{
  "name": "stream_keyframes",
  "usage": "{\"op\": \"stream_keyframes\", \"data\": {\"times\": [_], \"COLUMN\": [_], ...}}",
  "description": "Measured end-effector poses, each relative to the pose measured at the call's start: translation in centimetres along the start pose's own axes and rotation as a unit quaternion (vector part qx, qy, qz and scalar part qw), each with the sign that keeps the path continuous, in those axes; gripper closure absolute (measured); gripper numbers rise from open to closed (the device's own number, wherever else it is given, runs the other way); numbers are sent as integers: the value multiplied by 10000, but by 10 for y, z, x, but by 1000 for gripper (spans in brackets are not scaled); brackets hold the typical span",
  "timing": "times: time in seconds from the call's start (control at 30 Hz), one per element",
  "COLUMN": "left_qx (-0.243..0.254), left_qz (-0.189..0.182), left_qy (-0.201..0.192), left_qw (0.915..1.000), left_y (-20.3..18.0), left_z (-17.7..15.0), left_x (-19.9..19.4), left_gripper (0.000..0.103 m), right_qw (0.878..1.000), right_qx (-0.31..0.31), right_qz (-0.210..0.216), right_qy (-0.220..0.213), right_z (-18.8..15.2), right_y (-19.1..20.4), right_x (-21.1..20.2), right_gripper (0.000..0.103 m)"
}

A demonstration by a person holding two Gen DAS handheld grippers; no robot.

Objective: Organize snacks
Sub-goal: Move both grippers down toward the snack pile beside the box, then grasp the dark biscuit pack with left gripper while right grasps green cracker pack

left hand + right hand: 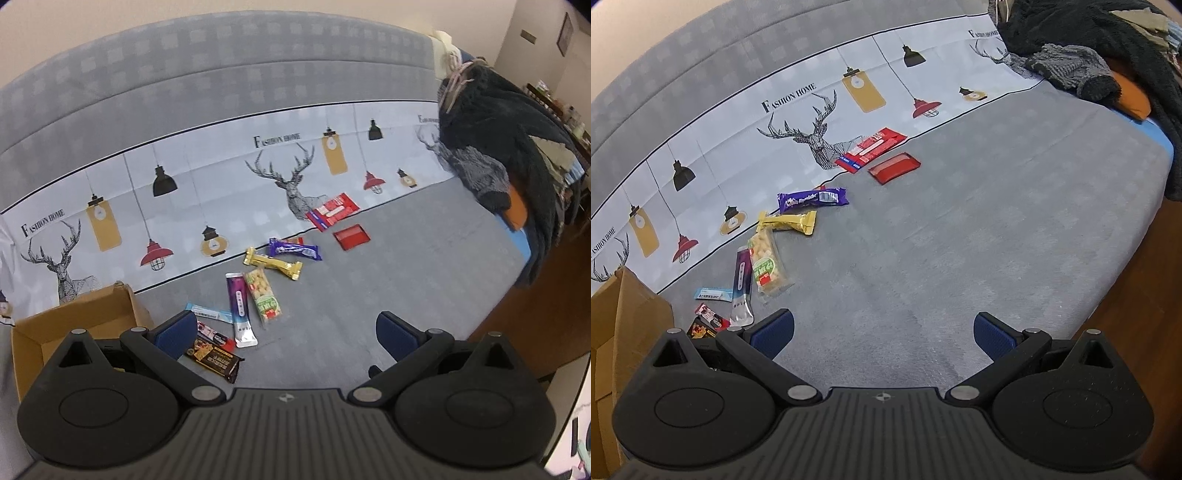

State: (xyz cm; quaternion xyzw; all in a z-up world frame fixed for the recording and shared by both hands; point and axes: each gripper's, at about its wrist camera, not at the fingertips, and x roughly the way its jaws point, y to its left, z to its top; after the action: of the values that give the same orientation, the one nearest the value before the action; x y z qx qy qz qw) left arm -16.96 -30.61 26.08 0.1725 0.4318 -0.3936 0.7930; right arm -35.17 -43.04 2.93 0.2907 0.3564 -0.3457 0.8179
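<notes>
At the far left an open brown cardboard box (77,321) sits on the grey bed cover (388,266), against the white printed cloth with deer and lamps (207,184). The left tongs (286,334) hang above the bed with their blue pads spread wide and nothing between them; the left pad lies over the near end of the snack scatter. Just beside the box are a dark brown chocolate bar wrapper (216,358), a small black and red packet (212,334) and a thin light-blue sachet (208,314). Next come a purple and white stick pouch (242,310) and, touching it, a clear green-labelled pack of pale snacks (264,293). Further back a gold foil bar (273,263) lies just beside a purple chocolate bar (295,251). Further right, a red and blue flat packet (332,211) rests partly on the printed cloth, with a small red rectangular packet (351,236) near it on the grey cover. The right tongs (884,332) are likewise wide and empty, over bare cover, well apart from the snacks. At the far right a heap of dark clothes (498,147) is piled on the bed
</notes>
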Motion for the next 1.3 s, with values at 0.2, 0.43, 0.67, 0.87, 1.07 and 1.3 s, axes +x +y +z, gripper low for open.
{"op": "stream_keyframes", "data": {"times": [0.2,0.43,0.67,0.87,1.07,1.3], "left_qx": [-246,-1181,-2110,-2665,-3129,-3332], "left_qz": [114,71,342,423,649,753], "left_qy": [184,1609,2036,2210,2296,2498], "left_qw": [9995,9799,9554,9372,9193,9060], "left_y": [9,48,104,127,140,156], "left_z": [-3,-36,-72,-77,-73,-75], "left_x": [34,195,269,291,310,331], "left_gripper": [0,0,1,3,3,3], "right_qw": [10000,9997,9932,9808,9560,9494], "right_qx": [-49,-201,-1091,-1841,-2778,-3043], "right_qz": [-24,77,397,622,819,733], "right_qy": [-16,-113,-114,142,475,250], "right_z": [3,6,19,19,4,10], "right_y": [1,7,39,83,121,143], "right_x": [9,28,82,142,187,214], "right_gripper": [0,0,0,0,0,0]}}
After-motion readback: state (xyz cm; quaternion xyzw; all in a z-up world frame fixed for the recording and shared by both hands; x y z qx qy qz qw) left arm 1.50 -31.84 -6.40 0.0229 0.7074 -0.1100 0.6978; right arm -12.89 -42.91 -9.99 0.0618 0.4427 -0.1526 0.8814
